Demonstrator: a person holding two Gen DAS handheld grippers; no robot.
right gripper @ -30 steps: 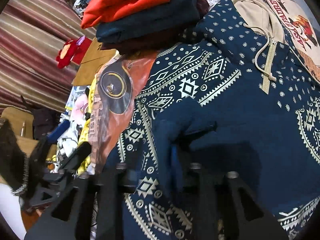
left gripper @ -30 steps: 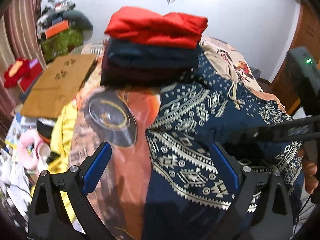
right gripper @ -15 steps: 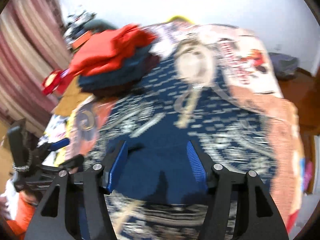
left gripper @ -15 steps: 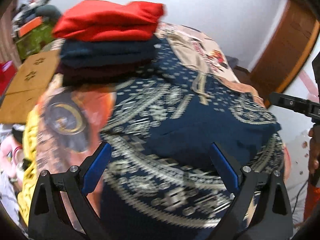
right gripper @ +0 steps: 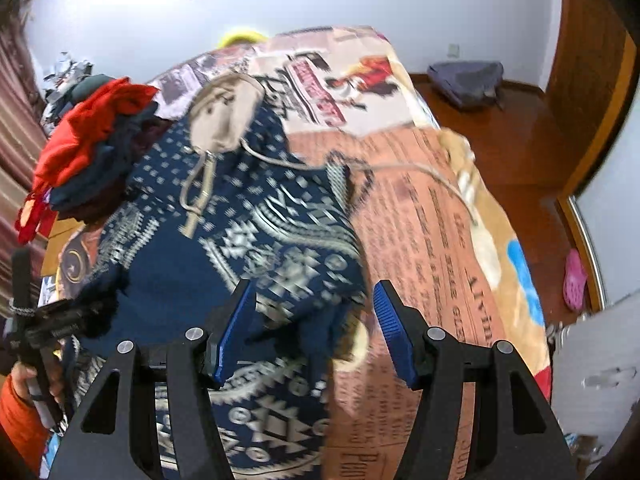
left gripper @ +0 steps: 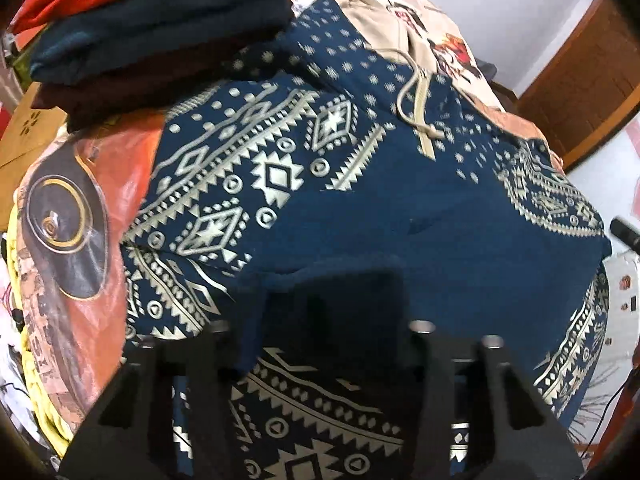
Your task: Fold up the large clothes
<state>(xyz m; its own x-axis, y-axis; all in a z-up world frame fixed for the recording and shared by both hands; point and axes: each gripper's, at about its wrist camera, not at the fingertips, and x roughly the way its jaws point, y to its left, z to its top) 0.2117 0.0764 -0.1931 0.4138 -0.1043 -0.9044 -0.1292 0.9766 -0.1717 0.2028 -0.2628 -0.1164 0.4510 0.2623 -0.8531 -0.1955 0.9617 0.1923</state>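
Observation:
A navy hoodie with a cream geometric print (left gripper: 360, 184) lies spread on the bed, its beige hood and drawstrings (left gripper: 420, 116) toward the far end. It also shows in the right wrist view (right gripper: 240, 240). My left gripper (left gripper: 332, 320) is shut on a dark fold of the hoodie's near edge, and its fingertips are buried in the cloth. It appears at the left of the right wrist view (right gripper: 60, 320). My right gripper (right gripper: 316, 320) is open, with blue pads (right gripper: 236, 328), above the hoodie's right edge and holds nothing.
A stack of folded clothes, red on top (left gripper: 152, 20), sits at the bed's far left (right gripper: 88, 140). The printed orange bedspread (right gripper: 432, 240) extends right. A wooden floor with a grey bag (right gripper: 464, 80) and a pink shoe (right gripper: 576, 280) lies beyond.
My left gripper was open and has moved in and shut on the hoodie's fold. My right gripper let go of the fabric, opened, and swung to the right side of the hoodie.

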